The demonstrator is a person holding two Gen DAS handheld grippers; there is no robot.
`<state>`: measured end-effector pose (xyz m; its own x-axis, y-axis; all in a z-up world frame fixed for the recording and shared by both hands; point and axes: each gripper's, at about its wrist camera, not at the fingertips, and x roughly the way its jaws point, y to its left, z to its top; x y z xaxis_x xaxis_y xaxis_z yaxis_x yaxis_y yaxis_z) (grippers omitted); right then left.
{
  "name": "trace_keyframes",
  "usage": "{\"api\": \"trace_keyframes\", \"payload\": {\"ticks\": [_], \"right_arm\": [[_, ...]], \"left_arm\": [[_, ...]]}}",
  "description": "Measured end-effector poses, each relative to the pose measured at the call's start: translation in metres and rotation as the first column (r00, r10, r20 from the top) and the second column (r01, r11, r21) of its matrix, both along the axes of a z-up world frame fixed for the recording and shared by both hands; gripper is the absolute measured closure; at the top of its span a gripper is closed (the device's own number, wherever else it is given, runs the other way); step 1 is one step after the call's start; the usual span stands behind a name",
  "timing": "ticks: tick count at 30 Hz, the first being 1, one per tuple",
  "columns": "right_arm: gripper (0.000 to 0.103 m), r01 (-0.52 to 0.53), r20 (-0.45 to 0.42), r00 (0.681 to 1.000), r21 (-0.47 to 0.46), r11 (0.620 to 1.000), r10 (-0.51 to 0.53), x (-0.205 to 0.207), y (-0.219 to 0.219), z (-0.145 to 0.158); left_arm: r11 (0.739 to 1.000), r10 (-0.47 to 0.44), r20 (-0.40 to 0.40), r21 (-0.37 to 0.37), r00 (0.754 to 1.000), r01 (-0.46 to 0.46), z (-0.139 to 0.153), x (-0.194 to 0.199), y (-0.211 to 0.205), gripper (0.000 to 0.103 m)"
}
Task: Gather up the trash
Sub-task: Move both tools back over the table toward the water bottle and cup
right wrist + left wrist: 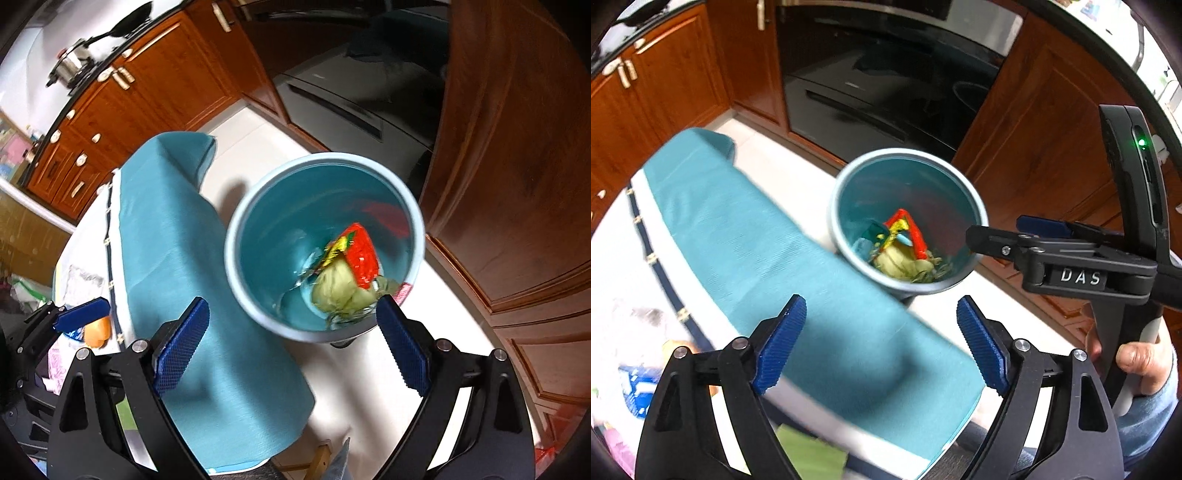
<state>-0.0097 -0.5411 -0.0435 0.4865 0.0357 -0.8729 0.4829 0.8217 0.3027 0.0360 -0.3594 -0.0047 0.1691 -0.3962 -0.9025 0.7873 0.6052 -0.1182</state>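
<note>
A light blue trash bin [834, 206] stands on the floor beside the table; it also shows in the right wrist view [236, 258]. Inside lie a red and yellow wrapper [905, 229] [364, 254] and a crumpled pale green wad [897, 262] [336, 291]. My left gripper [882, 347] is open and empty above the table's edge, short of the bin. My right gripper [295, 343] is open and empty just above the bin's near rim. In the left wrist view the right gripper [1008, 236] reaches over the bin's right rim.
A teal cloth [768, 258] [177, 266] drapes over the white table [620, 258]. Wooden cabinets [1034, 129] [517, 184] and a dark oven [886, 74] stand behind the bin. Small items [96, 328] lie on the table at left.
</note>
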Motion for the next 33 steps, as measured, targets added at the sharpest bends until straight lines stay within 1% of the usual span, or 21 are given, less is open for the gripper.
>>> {"api": "trace_keyframes", "payload": {"ticks": [3, 7, 13, 16, 19, 23, 28, 30, 33], "right_arm": [[0.015, -0.029, 0.005, 1.0, -0.008, 1.0, 0.029, 0.002, 0.017, 0.007], [0.015, -0.073, 0.009, 0.997, -0.017, 0.997, 0.073, 0.008, 0.043, 0.017], [0.015, -0.157, 0.007, 0.988, -0.034, 0.987, 0.157, 0.023, 0.093, 0.031], [0.015, -0.198, 0.002, 0.98, -0.042, 0.979, 0.198, 0.032, 0.115, 0.035], [0.015, -0.253, -0.01, 0.968, -0.047, 0.966, 0.252, 0.045, 0.14, 0.037], [0.015, -0.288, -0.011, 0.958, -0.05, 0.956, 0.288, 0.055, 0.159, 0.039], [0.015, -0.302, -0.022, 0.953, -0.054, 0.952, 0.301, 0.065, 0.174, 0.042], [0.015, -0.322, -0.036, 0.947, -0.052, 0.945, 0.32, 0.072, 0.183, 0.039], [0.015, -0.349, -0.055, 0.936, -0.037, 0.937, 0.346, 0.083, 0.197, 0.03]], "left_arm": [[0.999, 0.035, 0.017, -0.01, 0.999, -0.035, 0.009, 0.003, 0.024, 0.014], [0.996, 0.082, 0.044, -0.019, 0.996, -0.082, 0.017, 0.005, 0.059, 0.013], [0.986, 0.166, 0.076, -0.032, 0.983, -0.164, 0.023, 0.015, 0.117, 0.013], [0.977, 0.213, 0.086, -0.034, 0.973, -0.211, 0.025, 0.022, 0.148, 0.012], [0.963, 0.268, 0.098, -0.024, 0.958, -0.267, 0.022, 0.033, 0.18, 0.012], [0.941, 0.339, 0.086, -0.013, 0.937, -0.339, 0.015, 0.049, 0.217, 0.012], [0.926, 0.376, 0.085, -0.008, 0.923, -0.377, 0.01, 0.061, 0.249, 0.012], [0.921, 0.388, 0.076, -0.009, 0.919, -0.388, 0.009, 0.067, 0.26, 0.012], [0.917, 0.398, 0.084, -0.005, 0.913, -0.399, 0.01, 0.073, 0.271, 0.012]]}}
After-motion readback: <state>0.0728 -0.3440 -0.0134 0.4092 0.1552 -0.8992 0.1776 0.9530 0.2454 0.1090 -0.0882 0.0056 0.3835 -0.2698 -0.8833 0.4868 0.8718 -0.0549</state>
